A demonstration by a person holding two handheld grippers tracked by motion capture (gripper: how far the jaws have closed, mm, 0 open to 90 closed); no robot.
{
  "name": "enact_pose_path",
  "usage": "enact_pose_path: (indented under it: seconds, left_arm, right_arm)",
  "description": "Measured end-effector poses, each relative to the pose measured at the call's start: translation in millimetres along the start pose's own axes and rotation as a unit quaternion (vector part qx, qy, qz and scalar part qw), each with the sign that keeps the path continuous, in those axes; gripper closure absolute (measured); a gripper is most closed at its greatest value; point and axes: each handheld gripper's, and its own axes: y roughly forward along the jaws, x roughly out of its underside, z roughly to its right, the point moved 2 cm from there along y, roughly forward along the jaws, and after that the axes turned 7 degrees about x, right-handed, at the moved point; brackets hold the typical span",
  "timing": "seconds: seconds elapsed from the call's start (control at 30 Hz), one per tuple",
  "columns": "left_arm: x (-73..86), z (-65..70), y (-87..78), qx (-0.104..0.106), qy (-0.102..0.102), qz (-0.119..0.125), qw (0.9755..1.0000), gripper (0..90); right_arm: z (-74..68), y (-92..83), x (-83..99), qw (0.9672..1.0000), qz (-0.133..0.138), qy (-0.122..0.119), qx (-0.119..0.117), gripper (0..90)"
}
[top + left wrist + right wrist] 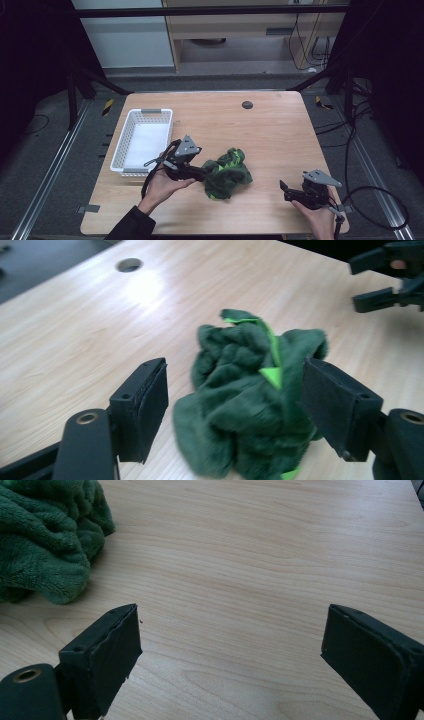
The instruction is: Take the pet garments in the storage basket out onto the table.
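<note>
Green plush cloth (227, 172), crumpled, near the table (270, 130) centre, right of the white basket (142, 141). Left gripper (232, 405): jaws spread, straddling the cloth. Right gripper (232, 655): jaws spread, empty, right of the cloth. Risk: closing may pinch only loose pile, which could slip free.

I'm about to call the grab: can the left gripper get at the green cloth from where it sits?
Probably yes. The left gripper is open, its jaws standing either side of the bunched green cloth on the table, with nothing between them. The right gripper sits apart, open over bare wood.
</note>
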Motion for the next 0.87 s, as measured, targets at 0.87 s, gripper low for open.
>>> enact_pose_path:
  seconds: [0.87]
  left_arm:
    - [86.7, -5.7, -37.3, -0.076, -0.065, 0.046, 0.9939, 28.3]
  right_arm:
    - [-2.8, -1.8, 1.6, 1.0000, 0.001, -0.006, -0.004, 8.6]
